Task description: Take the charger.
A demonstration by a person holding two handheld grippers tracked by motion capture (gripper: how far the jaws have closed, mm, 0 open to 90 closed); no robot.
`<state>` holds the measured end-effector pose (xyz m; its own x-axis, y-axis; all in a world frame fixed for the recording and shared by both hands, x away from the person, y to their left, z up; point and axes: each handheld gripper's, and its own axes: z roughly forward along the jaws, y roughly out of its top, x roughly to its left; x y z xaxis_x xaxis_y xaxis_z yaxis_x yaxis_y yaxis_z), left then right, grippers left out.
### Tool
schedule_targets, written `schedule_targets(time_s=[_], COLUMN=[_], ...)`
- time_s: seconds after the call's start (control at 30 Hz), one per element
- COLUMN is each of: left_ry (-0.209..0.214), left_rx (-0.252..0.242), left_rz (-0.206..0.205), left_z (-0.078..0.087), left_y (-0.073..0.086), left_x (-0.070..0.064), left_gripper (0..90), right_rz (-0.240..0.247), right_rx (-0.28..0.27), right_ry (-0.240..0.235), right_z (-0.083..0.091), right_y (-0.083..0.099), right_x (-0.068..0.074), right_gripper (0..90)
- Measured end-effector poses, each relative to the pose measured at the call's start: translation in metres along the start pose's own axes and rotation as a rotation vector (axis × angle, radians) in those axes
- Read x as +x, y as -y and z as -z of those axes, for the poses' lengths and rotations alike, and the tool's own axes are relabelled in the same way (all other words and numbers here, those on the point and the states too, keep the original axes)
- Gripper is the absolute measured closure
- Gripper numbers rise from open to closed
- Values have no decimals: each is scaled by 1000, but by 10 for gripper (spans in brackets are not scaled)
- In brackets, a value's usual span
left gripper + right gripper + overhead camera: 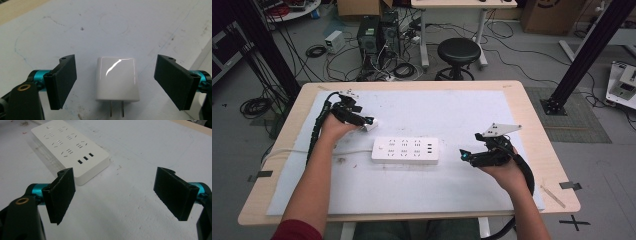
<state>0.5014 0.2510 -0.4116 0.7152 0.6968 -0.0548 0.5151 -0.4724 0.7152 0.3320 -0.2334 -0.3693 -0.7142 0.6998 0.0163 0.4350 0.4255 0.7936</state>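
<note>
This is a lab or robotics workspace: a wooden table (532,125) under a white mat (462,107) stands among black aluminium frame posts (584,52), desktop computer towers (368,34), tangled floor cables (317,51), a black stool (458,51) and cardboard boxes (552,15).

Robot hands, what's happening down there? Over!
Left gripper open around white charger, not touching. Right gripper open, empty, beside power strip. Nothing in the way.

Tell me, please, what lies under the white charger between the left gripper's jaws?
The charger lies flat on the white mat, prongs toward the camera. Its underside is covered from view.
</note>
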Motion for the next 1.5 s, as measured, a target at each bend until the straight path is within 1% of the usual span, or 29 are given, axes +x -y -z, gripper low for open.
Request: schedule_targets(time_s=[0.1, 0.13, 0.27, 0.3, 0.37, 0.4, 0.43, 0.5, 0.57, 0.63, 0.67, 0.73, 0.77, 0.83, 0.9, 1.0, 1.03, 1.1, 1.13, 1.4, 1.5], left_ry=[2, -5, 2, 6, 6, 4, 4, 3, 0, 0, -1, -3, -1, -11, -5, -7, -13, -13, -25, -34, -27], left_rx=[35, 40, 56, 69, 69, 82, 86, 93, 99, 105, 105, 113, 118, 125, 128, 133, 138, 138, 142, 153, 144], left_rz=[-15, -16, -9, -9, -9, -21, -21, -15, -21, -23, -23, -21, -26, -25, -23, -27, -35, -35, -39, -41, -41], left_z=[-7, -8, -12, -14, -14, -15, -16, -17, -18, -19, -19, -19, -20, -21, -21, -21, -21, -21, -21, -20, -16], left_y=[1, 2, 4, 6, 6, 6, 7, 7, 7, 7, 7, 7, 7, 8, 8, 8, 8, 8, 8, 7, 7], left_x=[-3, -3, -4, -4, -4, -4, -5, -5, -6, -6, -6, -6, -6, -6, -6, -6, -6, -6, -6, -7, -6], left_gripper=[182, 182, 182, 182, 182, 183, 184, 207, 241, 250, 282, 293, 318, 323, 353, 366, 377, 389, 417, 425, 425], right_rz=[-4, -6, -8, -12, -10, -8, -6, -7, -13, -13, -10, -11, -8, -14, -14, -18, -17, -18, -20, -30, -23], right_rx=[-1, -6, -3, 0, 3, 2, 3, 5, 2, 0, -1, -3, -3, -2, -4, -3, -5, -7, -6, -3, -8], right_ry=[7, 7, 8, 6, 4, -2, 1, 1, 2, 4, 5, 6, 8, 9, 10, 13, 11, 12, 13, 17, 17], right_z=[1, 0, -1, -2, -3, -4, -4, -4, -3, -3, -3, -2, -2, -1, 0, 0, 0, 0, 0, 1, 4], right_y=[0, 0, 1, 1, 0, 0, 0, 0, 1, 1, 1, 1, 1, 2, 2, 3, 3, 3, 4, 8, 8], right_x=[-1, -1, -1, 0, 0, 0, 0, 0, 0, 0, -1, -1, -2, -2, -3, -4, -4, -4, -4, -6, -6], right_gripper=[178, 178, 179, 178, 178, 179, 179, 178, 179, 179, 179, 178, 179, 179, 179, 179, 179, 179, 179, 179, 179])
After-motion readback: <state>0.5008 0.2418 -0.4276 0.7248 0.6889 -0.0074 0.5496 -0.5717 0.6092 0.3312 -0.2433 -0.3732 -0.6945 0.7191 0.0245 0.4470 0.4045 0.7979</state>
